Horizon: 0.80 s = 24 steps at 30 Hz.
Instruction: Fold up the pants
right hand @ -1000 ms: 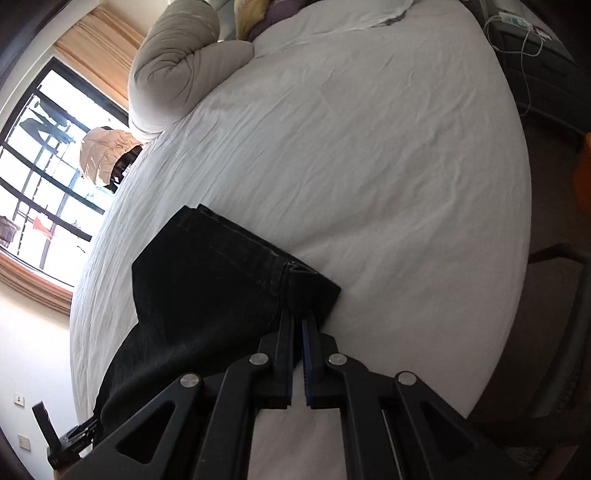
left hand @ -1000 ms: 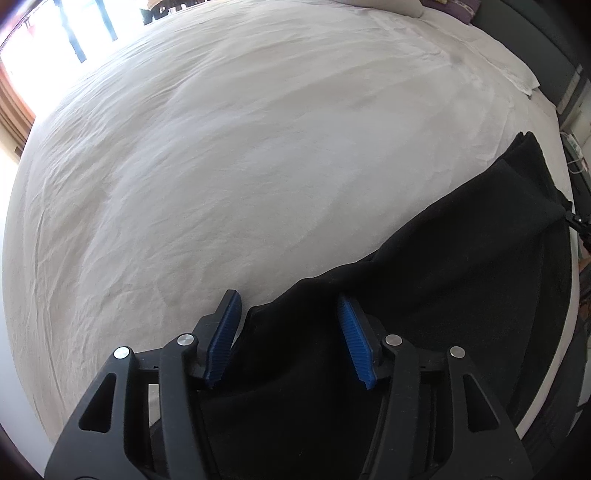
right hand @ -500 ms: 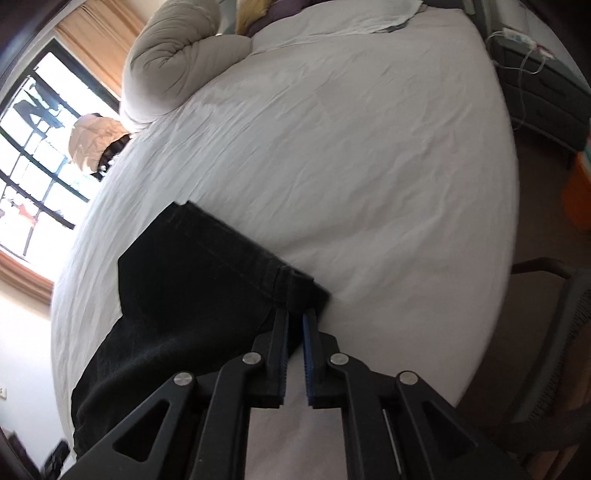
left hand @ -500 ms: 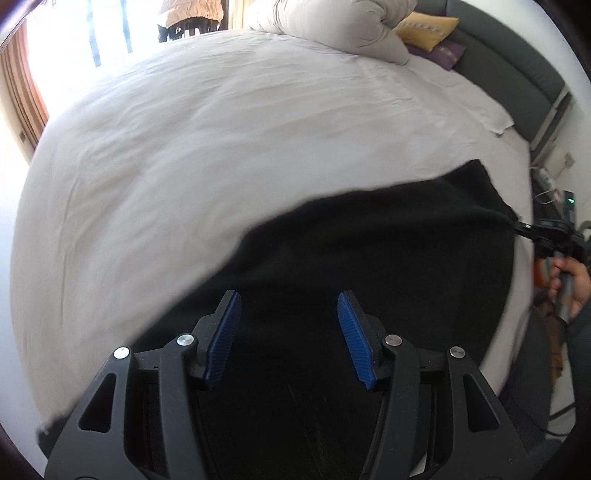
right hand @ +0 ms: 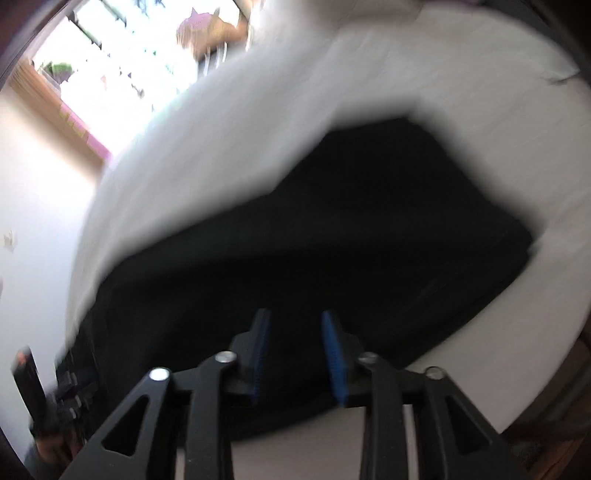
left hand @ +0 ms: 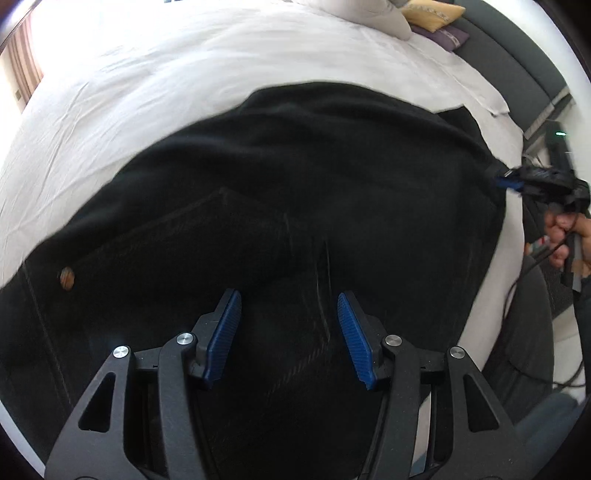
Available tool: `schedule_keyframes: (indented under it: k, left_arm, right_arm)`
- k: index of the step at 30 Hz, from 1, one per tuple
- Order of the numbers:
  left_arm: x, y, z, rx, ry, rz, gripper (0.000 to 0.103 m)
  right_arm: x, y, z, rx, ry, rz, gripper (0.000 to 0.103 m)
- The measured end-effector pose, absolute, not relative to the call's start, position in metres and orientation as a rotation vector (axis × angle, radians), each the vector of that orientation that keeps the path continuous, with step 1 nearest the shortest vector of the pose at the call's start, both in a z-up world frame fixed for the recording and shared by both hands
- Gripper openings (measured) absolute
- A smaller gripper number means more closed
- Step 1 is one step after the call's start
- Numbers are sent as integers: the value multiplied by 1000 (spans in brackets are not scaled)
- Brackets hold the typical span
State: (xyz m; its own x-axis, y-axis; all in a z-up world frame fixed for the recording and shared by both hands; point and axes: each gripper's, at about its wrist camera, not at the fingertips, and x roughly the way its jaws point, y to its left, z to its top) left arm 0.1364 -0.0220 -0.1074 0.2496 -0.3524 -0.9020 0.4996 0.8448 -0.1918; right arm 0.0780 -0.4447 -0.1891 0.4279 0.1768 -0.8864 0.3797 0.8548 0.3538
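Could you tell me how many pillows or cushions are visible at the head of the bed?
3, all in the left wrist view: a white pillow at the top edge, a yellow cushion beside it, and a purple cushion just below. Others may be hidden beyond the frame.

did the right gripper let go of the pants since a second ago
Yes. The right gripper was shut on the pants corner; now its jaws are apart, pulled back toward the bed edge.

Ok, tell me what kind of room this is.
Most likely a bedroom: black pants lie spread on a bed with a white sheet, pillows by a dark headboard.
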Motion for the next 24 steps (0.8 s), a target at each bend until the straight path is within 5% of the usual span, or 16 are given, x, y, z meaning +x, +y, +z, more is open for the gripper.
schedule_keyframes:
  k: [7, 24]
  left_arm:
    - [109, -9, -101, 201, 1139, -586, 53]
    - [89, 58, -96, 106, 1117, -565, 53]
  right_arm:
    - [21, -440, -174, 916, 969, 73, 35]
    - [28, -380, -232, 1171, 1069, 251, 36]
